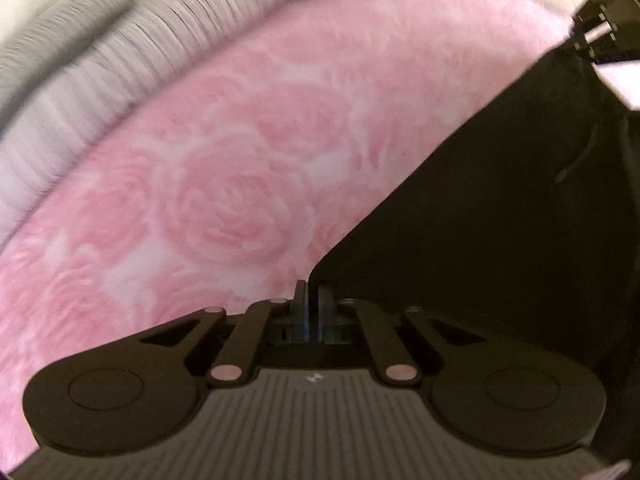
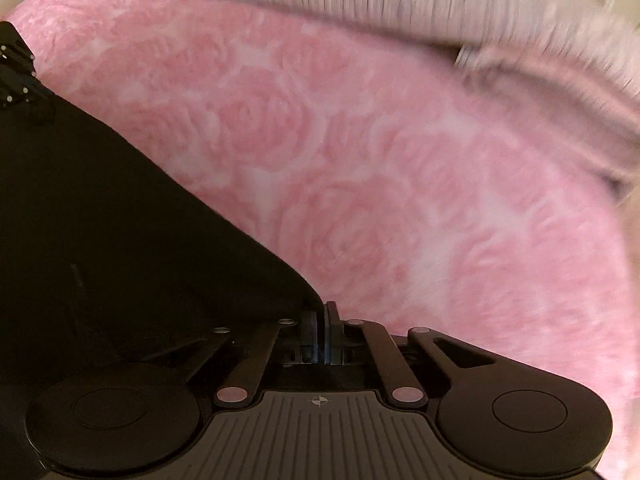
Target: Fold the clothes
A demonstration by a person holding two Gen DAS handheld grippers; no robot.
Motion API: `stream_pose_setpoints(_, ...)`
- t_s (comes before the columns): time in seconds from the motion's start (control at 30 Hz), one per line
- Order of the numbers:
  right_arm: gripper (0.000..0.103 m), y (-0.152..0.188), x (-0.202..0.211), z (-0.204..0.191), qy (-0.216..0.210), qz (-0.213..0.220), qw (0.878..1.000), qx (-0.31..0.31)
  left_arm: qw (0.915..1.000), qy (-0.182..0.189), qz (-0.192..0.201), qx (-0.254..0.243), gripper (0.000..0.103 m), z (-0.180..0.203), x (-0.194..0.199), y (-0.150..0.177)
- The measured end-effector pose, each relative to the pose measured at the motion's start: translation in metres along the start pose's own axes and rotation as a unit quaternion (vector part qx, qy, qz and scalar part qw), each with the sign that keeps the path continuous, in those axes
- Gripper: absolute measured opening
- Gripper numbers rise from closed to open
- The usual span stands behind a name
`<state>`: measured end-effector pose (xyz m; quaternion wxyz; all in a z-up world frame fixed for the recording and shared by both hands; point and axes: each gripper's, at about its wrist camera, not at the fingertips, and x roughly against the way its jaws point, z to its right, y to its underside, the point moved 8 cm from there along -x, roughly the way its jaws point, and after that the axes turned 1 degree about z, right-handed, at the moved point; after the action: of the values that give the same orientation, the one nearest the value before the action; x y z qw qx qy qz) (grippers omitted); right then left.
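Both grippers, left and right, had jaws clamped on black garment corners, stretching its edge taut above pink blanket, likely for folding.

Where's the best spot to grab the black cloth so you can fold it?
By its two corners, one per gripper, coming from above. The black cloth runs to a point at each end, and the left gripper and right gripper are each shut on one, with the edge stretched straight between them over the pink blanket.
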<state>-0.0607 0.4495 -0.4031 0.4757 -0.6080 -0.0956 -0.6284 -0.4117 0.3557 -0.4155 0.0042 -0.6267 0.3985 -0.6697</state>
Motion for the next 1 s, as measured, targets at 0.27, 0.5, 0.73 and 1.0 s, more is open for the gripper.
stream_pose_setpoints(0.27,0.001,0.047,0.134,-0.080,0.106,0.046,0.992,0.054,0.9925,0.012,0.035,0.116,0.001,0.068,0.141,0.068)
stream_pose_setpoints(0.5,0.002,0.150,0.167,-0.176,0.098,-0.078,0.991,0.048,0.9665,0.073,-0.083,0.232,0.006,0.142,0.152,0.183)
stream_pose_setpoints(0.73,0.024,0.194,0.157,-0.215,0.093,-0.161,0.982,-0.019,0.9085,0.079,-0.102,0.398,0.029,0.144,0.160,0.215)
stream_pose_setpoints(1.0,0.054,0.207,0.180,-0.159,0.010,-0.066,0.907,-0.416,0.8122,0.041,-0.059,0.579,0.031,0.101,0.154,0.230)
